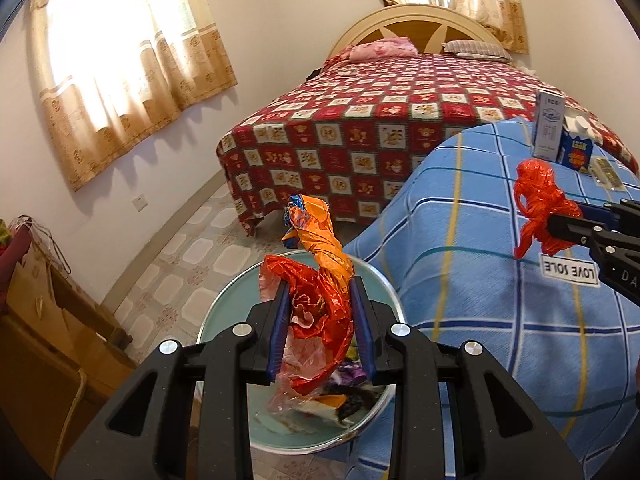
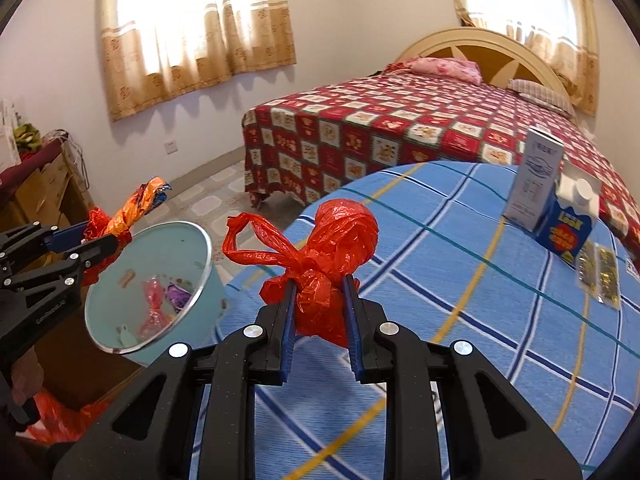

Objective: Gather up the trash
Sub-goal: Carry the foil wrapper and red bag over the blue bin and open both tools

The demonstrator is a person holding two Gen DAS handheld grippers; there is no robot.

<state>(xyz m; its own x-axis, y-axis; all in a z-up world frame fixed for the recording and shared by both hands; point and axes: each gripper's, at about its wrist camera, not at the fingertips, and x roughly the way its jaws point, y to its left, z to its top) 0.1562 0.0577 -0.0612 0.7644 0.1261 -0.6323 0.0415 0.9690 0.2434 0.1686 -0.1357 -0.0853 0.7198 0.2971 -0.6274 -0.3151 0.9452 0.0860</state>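
Trash status, relative to the bin [image 1: 224, 312]: your left gripper [image 1: 320, 320] is clamped, jaws narrow, on a crumpled red-and-orange foil wrapper [image 1: 320, 280], held right above the bin's open mouth. Bin is pale blue with a metal rim, sits on the floor against the blue checked cloth [image 1: 480, 280], and already has wrappers [image 2: 160, 300] in its bottom. Your right gripper [image 2: 320, 312] is pinched shut on a knotted red plastic bag [image 2: 332, 248], off to the bin's right, above the cloth. Farther from the bin on that cloth: two cartons [image 2: 552, 204] and flat sachets [image 2: 600, 272].
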